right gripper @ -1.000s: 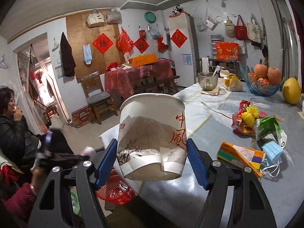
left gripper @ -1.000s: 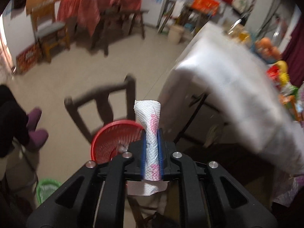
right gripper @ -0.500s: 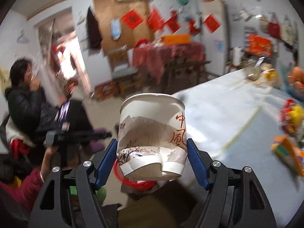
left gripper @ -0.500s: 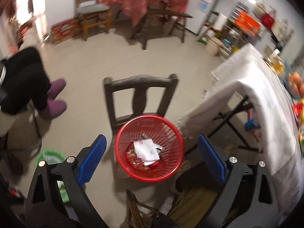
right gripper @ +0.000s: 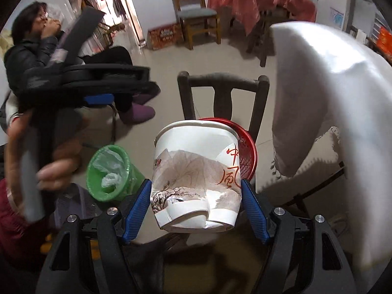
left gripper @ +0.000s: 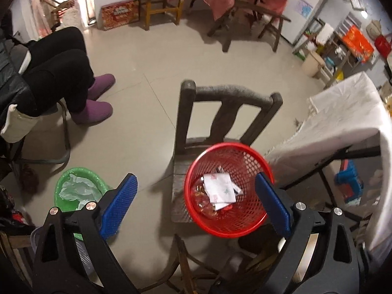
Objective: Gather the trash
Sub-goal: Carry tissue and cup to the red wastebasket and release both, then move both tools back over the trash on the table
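Note:
A red mesh basket [left gripper: 245, 223] stands on the seat of a dark wooden chair [left gripper: 230, 98]. A folded white tissue [left gripper: 219, 189] with pink print lies inside it on some wrappers. My left gripper [left gripper: 196, 188] hangs above the basket, jaws wide open and nothing between them. My right gripper [right gripper: 196, 188] is shut on a dented white paper cup [right gripper: 196, 171] with red characters, held upright. In the right wrist view the cup hides most of the red basket [right gripper: 247, 152] just behind it.
A green bin [left gripper: 73, 188] with a plastic liner stands on the floor left of the chair, also in the right wrist view [right gripper: 107, 171]. A table under a white cloth [left gripper: 343, 117] is at the right. A person [left gripper: 61, 68] sits at the left.
My left gripper opened and the tissue it held now lies in the red basket. My right gripper carried the cup from over the table down toward the chair and basket.

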`<action>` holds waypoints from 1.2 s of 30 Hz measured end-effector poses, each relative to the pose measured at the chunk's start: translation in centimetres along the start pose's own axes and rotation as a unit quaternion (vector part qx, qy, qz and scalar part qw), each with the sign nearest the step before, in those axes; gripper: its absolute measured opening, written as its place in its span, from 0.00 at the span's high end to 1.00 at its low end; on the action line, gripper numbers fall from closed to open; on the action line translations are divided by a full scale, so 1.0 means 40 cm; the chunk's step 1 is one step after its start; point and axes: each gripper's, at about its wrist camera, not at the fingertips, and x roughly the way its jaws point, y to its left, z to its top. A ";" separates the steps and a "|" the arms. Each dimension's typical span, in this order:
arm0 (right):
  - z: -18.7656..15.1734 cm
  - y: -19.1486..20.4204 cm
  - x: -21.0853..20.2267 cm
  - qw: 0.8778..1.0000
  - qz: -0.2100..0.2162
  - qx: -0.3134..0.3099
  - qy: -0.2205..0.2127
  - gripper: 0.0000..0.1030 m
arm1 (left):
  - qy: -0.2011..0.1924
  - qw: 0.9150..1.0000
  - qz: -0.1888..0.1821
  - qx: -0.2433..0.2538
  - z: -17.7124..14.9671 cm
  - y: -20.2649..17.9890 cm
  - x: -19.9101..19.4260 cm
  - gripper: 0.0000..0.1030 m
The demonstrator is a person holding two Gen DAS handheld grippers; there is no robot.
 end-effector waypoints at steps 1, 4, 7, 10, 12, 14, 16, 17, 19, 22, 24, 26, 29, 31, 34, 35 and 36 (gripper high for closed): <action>0.018 0.000 0.021 1.000 -0.008 -0.002 0.004 0.30 | 0.006 1.000 0.000 0.002 -0.001 -0.002 0.008 0.10; 0.062 -0.010 0.087 0.999 -0.026 -0.012 0.016 0.19 | 0.022 1.000 -0.003 0.000 -0.002 0.007 0.028 0.10; 0.069 -0.040 0.146 0.999 -0.037 0.000 0.036 0.13 | 0.038 0.999 -0.010 -0.009 -0.003 0.021 0.047 0.10; 0.042 -0.058 0.148 0.999 -0.014 0.022 0.038 0.13 | 0.054 0.999 -0.004 0.004 -0.008 0.012 0.066 0.10; 0.020 -0.061 0.134 0.999 -0.013 0.025 0.037 0.13 | 0.067 0.997 -0.001 0.027 -0.018 -0.012 0.083 0.10; 0.008 -0.059 0.123 0.999 -0.020 0.020 0.033 0.13 | 0.072 0.996 0.000 0.055 -0.029 -0.041 0.088 0.10; -0.007 -0.055 0.099 0.999 -0.023 0.015 0.028 0.13 | 0.069 0.995 0.004 0.075 -0.036 -0.060 0.087 0.10; -0.008 -0.055 0.089 0.999 -0.022 0.013 0.025 0.13 | 0.068 0.994 0.007 0.081 -0.038 -0.065 0.088 0.10; -0.017 -0.047 0.066 0.999 -0.026 0.007 0.018 0.13 | 0.065 0.994 0.010 0.092 -0.044 -0.076 0.085 0.10; -0.026 -0.033 0.027 0.999 -0.034 -0.004 0.005 0.13 | 0.061 0.993 0.012 0.102 -0.049 -0.087 0.078 0.10; -0.036 -0.027 -0.003 0.999 -0.040 -0.009 -0.007 0.13 | 0.056 0.993 0.009 0.108 -0.052 -0.095 0.071 0.10; -0.050 -0.021 -0.044 0.998 -0.052 -0.015 -0.022 0.13 | 0.051 0.992 0.008 0.114 -0.052 -0.105 0.062 0.10; -0.066 -0.024 -0.096 0.997 -0.065 -0.012 -0.042 0.13 | 0.034 0.991 0.012 0.131 -0.061 -0.131 0.038 0.10; -0.077 -0.029 -0.128 0.996 -0.074 -0.007 -0.055 0.13 | 0.026 0.990 0.011 0.138 -0.064 -0.145 0.023 0.10; -0.099 -0.041 -0.183 0.993 -0.086 0.007 -0.076 0.13 | 0.010 0.989 0.004 0.150 -0.074 -0.168 -0.009 0.10; -0.108 -0.047 -0.204 0.992 -0.091 0.013 -0.085 0.13 | 0.005 0.988 0.003 0.154 -0.076 -0.176 -0.020 0.10; -0.116 -0.052 -0.220 0.991 -0.094 0.018 -0.090 0.13 | 0.000 0.988 0.001 0.156 -0.078 -0.182 -0.029 0.10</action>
